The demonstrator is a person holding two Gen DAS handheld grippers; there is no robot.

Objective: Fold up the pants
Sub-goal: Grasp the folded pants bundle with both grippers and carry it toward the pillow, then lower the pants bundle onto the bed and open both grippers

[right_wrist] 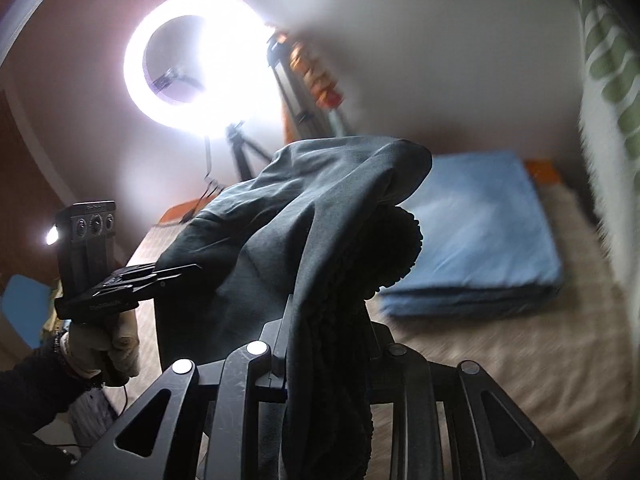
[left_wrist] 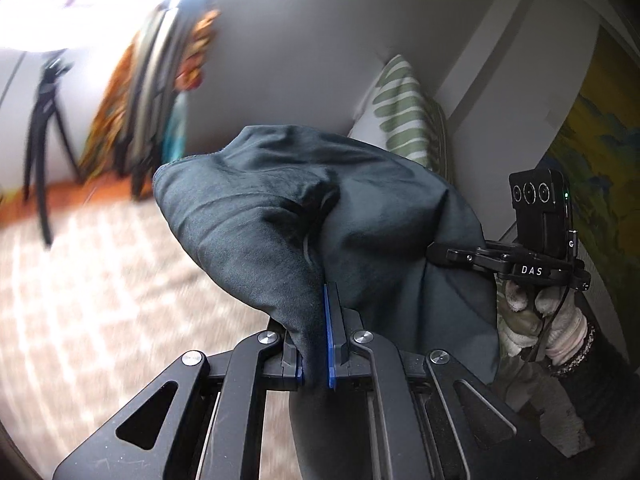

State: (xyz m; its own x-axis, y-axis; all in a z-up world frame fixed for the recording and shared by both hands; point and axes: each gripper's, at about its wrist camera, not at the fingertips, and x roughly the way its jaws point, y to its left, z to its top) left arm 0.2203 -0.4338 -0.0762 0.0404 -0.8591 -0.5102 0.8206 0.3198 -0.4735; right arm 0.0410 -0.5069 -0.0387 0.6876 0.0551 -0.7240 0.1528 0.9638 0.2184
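Pants (left_wrist: 304, 216) hang bunched between both tongs, lifted off the bed (right_wrist: 500, 360) — left tongs (left_wrist: 316, 344) clamp a fold, right tongs (right_wrist: 326, 344) pinch the waistband. Only the right view shows a ring light (right_wrist: 192, 64) and blue cushion (right_wrist: 480, 232).

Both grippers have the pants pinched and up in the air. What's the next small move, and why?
Probably draw the two grippers apart to pull the pants taut. They hang bunched between the left gripper and the right gripper, both clamped on the cloth, with an elastic waistband crumpled by the right one. Spread flat, they could then go down on the bed.
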